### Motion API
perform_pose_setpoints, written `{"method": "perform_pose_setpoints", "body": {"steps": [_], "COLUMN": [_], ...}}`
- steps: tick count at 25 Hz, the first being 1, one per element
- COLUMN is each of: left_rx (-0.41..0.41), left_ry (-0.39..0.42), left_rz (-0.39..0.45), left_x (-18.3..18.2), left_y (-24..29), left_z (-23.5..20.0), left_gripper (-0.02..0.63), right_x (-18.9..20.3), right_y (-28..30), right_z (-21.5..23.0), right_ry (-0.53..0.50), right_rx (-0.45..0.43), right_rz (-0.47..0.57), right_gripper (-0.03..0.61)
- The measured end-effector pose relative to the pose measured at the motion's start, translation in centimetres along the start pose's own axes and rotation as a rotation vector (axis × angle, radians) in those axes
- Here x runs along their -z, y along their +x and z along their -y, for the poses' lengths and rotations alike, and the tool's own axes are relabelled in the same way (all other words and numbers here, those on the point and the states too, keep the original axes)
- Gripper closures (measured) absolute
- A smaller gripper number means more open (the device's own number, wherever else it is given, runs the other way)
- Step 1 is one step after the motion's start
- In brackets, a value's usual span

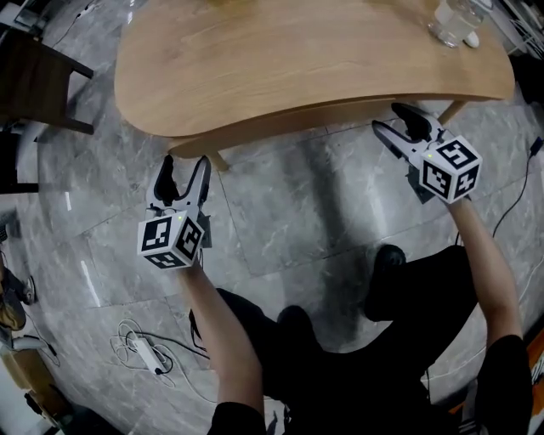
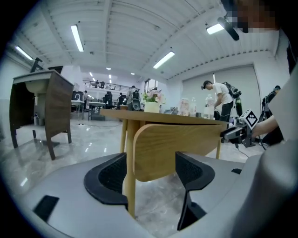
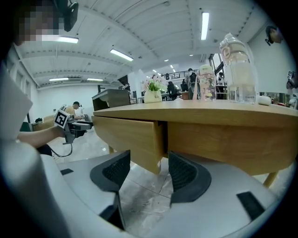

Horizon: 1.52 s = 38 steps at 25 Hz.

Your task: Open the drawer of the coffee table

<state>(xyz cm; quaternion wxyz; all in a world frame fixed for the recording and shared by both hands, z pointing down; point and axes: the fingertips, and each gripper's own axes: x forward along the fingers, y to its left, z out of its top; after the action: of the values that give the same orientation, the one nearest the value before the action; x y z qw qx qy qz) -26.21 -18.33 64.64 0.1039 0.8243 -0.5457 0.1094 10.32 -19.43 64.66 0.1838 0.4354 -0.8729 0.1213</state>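
The coffee table (image 1: 280,51) has a curved light-wood top, and its drawer front (image 1: 323,116) runs under the near edge. My left gripper (image 1: 185,167) is open at the drawer's left end. In the left gripper view the rounded end of the drawer front (image 2: 160,148) stands between the pads without touching them, my left gripper (image 2: 151,174) open around it. My right gripper (image 1: 391,119) is open at the drawer's right end. There the drawer front (image 3: 132,135) juts a little from the apron, its corner above the gap of my right gripper (image 3: 149,174).
A clear bottle (image 1: 455,21) stands on the table's far right; bottles (image 3: 237,69) and a flower pot (image 3: 153,95) show on top. A dark chair (image 1: 34,85) stands left. A power strip (image 1: 146,353) with cables lies on the marble floor. A table leg (image 2: 128,162) is by my left jaw.
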Motion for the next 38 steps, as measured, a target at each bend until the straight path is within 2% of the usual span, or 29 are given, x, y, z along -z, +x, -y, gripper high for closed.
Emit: {"method": "perform_pose_setpoints", "body": {"steps": [5,9,16,19,23,31,35,38], "left_rx": [0.032,0.051,0.074,0.059,0.043,0.121,0.133,0.149], "left_ry": [-0.015,0.027,0.031,0.059,0.054,0.062,0.059,0.095], "left_rz": [0.087,0.055,0.050,0.041,0.045,0.031,0.011,-0.021], "left_x": [-1.7,-1.1,-1.0,-0.9,-0.9,-0.6,-0.4,-0.1], "left_y": [0.3,0.9,0.9,1.1,1.1,0.3,-0.2,-0.9], "left_z": [0.3,0.8,1.3,1.4,1.4,1.9,2.2,2.3], "left_gripper": [0.255,0.255,0.253,0.253,0.253,0.253,0.255,0.266], "right_x": [-0.1,-0.7,-1.5,-1.5,-1.5,-1.4,-1.1,-0.8], "right_y": [0.5,0.9,1.0,1.0,1.0,0.8,0.4,-0.3], "right_z": [0.1,-0.5,-1.1,-1.3,-1.3,-1.3,-1.2,-1.1], "right_ry": [-0.008,-0.016,-0.040,-0.054,-0.051,-0.056,-0.075,-0.068], "right_rx": [0.001,-0.007,-0.011,-0.010,-0.011,-0.010,-0.011,-0.011], "right_rz": [0.006,0.019,0.042,0.042,0.039,0.003,-0.024,-0.039], "right_gripper": [0.351,0.351,0.351,0.351,0.351,0.351,0.351,0.366]}}
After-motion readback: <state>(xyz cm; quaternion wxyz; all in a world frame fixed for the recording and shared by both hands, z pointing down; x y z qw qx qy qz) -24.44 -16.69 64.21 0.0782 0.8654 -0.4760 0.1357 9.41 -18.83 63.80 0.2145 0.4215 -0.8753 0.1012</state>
